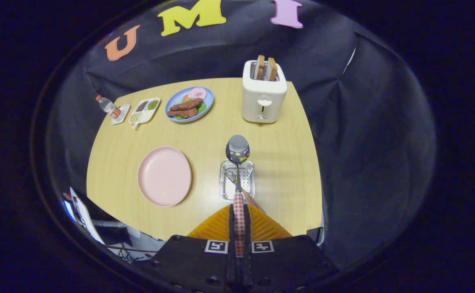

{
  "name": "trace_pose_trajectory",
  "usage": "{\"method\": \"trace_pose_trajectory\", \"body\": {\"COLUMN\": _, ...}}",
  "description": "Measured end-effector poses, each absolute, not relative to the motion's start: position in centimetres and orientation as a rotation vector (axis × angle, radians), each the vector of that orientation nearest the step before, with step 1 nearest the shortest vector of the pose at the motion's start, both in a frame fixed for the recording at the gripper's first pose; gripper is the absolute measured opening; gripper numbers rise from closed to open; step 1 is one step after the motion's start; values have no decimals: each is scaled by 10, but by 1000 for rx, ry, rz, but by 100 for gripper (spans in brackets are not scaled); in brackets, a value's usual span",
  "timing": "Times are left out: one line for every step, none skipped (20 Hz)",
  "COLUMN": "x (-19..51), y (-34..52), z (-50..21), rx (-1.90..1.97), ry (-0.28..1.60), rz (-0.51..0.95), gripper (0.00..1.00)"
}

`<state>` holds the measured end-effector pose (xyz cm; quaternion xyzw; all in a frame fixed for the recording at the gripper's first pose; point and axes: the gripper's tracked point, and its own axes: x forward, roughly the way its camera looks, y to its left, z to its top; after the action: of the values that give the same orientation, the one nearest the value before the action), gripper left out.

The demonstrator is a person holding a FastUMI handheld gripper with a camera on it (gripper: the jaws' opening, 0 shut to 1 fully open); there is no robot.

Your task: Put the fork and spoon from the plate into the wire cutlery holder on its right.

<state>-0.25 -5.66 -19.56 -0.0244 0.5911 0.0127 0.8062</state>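
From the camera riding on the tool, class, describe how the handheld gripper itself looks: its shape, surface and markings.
The gripper has two long fingers with ribbed faces, widening back towards a dark, flat body. Two square black-and-white markers sit side by side on that body, one behind each finger. Small screws dot its dark plate. No cable is visible.

A staged recording booth: black cloth wall (323,61) behind a table (205,134) set with toaster (263,95) and food plate (189,104).
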Motion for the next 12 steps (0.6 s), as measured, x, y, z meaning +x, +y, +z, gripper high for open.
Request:
{"method": "trace_pose_trajectory", "body": {"x": -5, "y": -58, "z": -198, "rx": -49, "ry": 1304, "rz": 40, "gripper": 6}}
{"method": "trace_pose_trajectory", "body": {"x": -10, "y": -60, "z": -200, "rx": -56, "ry": 1347, "rz": 52, "gripper": 6}}
{"method": "trace_pose_trajectory", "body": {"x": -14, "y": -62, "z": -204, "rx": -58, "ry": 1387, "rz": 57, "gripper": 6}}
{"method": "trace_pose_trajectory", "body": {"x": -14, "y": -64, "z": -207, "rx": -60, "ry": 1417, "rz": 54, "gripper": 6}}
{"method": "trace_pose_trajectory", "body": {"x": -15, "y": -65, "z": -211, "rx": -68, "ry": 1448, "rz": 55, "gripper": 6}}
{"method": "trace_pose_trajectory", "body": {"x": -17, "y": -65, "z": -216, "rx": -69, "ry": 1480, "rz": 57, "gripper": 6}}
{"method": "trace_pose_trajectory", "body": {"x": -18, "y": -63, "z": -219, "rx": -62, "ry": 1509, "rz": 64, "gripper": 6}}
{"method": "trace_pose_trajectory", "body": {"x": -21, "y": -60, "z": -223, "rx": -47, "ry": 1550, "rz": 72, "gripper": 6}}
{"method": "trace_pose_trajectory", "body": {"x": -21, "y": -59, "z": -227, "rx": -26, "ry": 1582, "rz": 67, "gripper": 6}}
{"method": "trace_pose_trajectory", "body": {"x": -20, "y": -58, "z": -230, "rx": -10, "ry": 1609, "rz": 55, "gripper": 6}}
{"method": "trace_pose_trajectory", "body": {"x": -16, "y": -56, "z": -232, "rx": 9, "ry": 1623, "rz": 52, "gripper": 6}}
{"method": "trace_pose_trajectory", "body": {"x": -14, "y": -55, "z": -235, "rx": 21, "ry": 1638, "rz": 48, "gripper": 6}}
